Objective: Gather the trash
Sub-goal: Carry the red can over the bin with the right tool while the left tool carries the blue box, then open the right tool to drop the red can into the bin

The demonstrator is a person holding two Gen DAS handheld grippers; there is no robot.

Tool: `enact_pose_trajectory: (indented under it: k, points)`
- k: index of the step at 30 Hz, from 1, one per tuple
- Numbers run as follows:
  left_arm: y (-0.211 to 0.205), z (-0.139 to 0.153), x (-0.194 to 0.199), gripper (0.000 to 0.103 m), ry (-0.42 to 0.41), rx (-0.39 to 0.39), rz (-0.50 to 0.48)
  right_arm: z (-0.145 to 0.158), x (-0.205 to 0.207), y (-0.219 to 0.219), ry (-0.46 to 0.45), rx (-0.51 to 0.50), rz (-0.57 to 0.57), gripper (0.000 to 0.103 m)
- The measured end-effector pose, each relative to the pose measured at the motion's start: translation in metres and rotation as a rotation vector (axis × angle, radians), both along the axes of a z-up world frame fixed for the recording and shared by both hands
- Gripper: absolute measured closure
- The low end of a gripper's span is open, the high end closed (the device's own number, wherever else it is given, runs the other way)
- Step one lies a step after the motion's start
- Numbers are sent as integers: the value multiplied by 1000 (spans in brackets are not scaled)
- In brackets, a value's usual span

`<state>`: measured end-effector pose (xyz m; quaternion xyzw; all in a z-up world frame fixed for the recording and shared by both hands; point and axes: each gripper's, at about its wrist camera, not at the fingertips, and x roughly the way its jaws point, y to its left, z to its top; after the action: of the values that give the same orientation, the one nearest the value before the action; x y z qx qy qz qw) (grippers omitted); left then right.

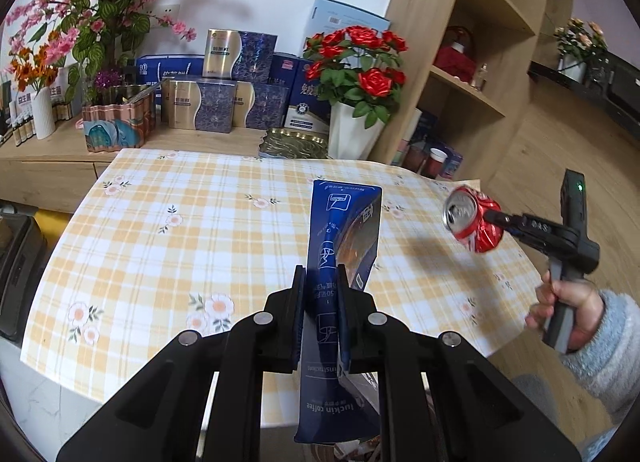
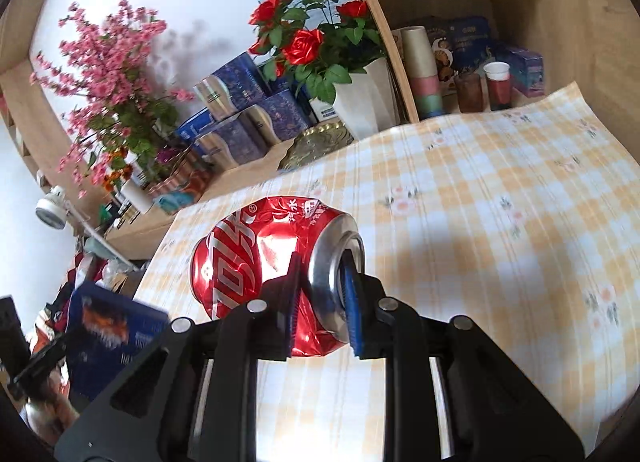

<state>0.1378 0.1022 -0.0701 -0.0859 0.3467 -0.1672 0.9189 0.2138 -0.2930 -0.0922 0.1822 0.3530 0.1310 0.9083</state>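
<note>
My left gripper (image 1: 320, 286) is shut on a flattened dark blue coffee packet (image 1: 344, 230), which stands up between its pads above the checked tablecloth (image 1: 180, 246). My right gripper (image 2: 322, 286) is shut on the rim of a crushed red cola can (image 2: 244, 262), one pad inside the can's end and one outside. From the left wrist view the can (image 1: 474, 224) hangs in the air over the table's right edge, held by the right gripper (image 1: 494, 218) in a person's hand (image 1: 568, 302). The blue packet (image 2: 112, 338) shows blurred at lower left in the right wrist view.
A sideboard behind the table carries blue and gold gift boxes (image 1: 208, 106), a pink blossom arrangement (image 1: 100, 14), red roses in a white vase (image 1: 356, 126) and a gold tray (image 1: 296, 142). A wooden shelf unit (image 1: 472, 62) with cups stands at right.
</note>
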Motion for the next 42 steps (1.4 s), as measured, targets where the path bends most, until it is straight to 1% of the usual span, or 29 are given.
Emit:
enact_pose_trajectory:
  k: [5,9,13,16,18,19,21,22,27,31,32,35,36,37,42]
  points:
    - [-3,2,-33,89,-12,1,-13,-2,-55,7,-14,-33,39,80]
    - [-3,0,-56,89,-16,-6,-16,-13,-95,15,-12,-43,74,80]
    - [-3,-3,-74,89,-11,-20,-19,-33,-134,28,-3,-54,124,80]
    - [-4,-5,-90,89,-15,-7,-26,-57,-161,38,36,-47,159,80]
    - [-6,-7,-98,89,-14,-3,-29,-80,-179,48,66,-70,182,80]
    - [-6,-8,-101,89,-12,-3,-29,-87,-183,52,80,-73,187,80]
    - [-7,-11,-107,89,-5,-7,-29,-112,-188,59,143,-70,202,80]
    - [-7,-14,-110,89,1,-9,-28,-124,-190,64,168,-85,211,80]
    - [-5,-17,-117,89,12,-17,-17,-178,-185,87,266,-239,269,80]
    - [-5,-19,-116,89,24,-11,-17,-217,-179,90,336,-329,276,80]
    - [-6,-20,-116,89,26,-7,-20,-231,-178,90,366,-357,270,80]
    - [-9,-24,-115,89,37,11,-28,-256,-177,86,457,-362,267,80]
    - [-10,-25,-115,89,41,13,-28,-262,-177,85,478,-370,263,80]
    - [-11,-27,-114,89,47,15,-28,-266,-176,83,492,-357,261,80]
    - [-15,-32,-114,89,53,9,-26,-268,-175,77,495,-317,235,80]
